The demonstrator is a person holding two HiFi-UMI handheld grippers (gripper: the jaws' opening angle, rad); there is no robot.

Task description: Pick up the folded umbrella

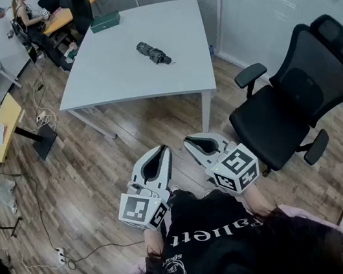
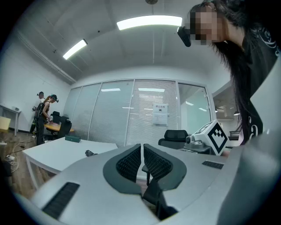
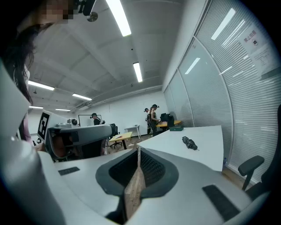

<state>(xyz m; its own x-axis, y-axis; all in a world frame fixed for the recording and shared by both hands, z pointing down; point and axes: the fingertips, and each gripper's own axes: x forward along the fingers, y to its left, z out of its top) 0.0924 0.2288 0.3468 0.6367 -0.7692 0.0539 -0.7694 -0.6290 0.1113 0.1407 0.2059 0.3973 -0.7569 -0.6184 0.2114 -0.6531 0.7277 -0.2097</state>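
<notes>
Jaws of the left gripper [image 1: 160,149] closed together, empty; folded umbrella [image 1: 153,53] lying on the white table [image 1: 114,71], well ahead of both pairs, untouched; right gripper [image 1: 190,141] jaws likewise shut on nothing.

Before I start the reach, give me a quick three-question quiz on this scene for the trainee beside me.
1. True or false: the folded umbrella lies on the white table, and neither gripper touches it.
2. What else sits on that table? A) a green box B) a laptop C) a mug
3. How do the jaws of the left gripper and the right gripper stand?

Key: 1 true. 2 A, near the far edge. 3 Both pairs are together, with nothing between them.
</notes>
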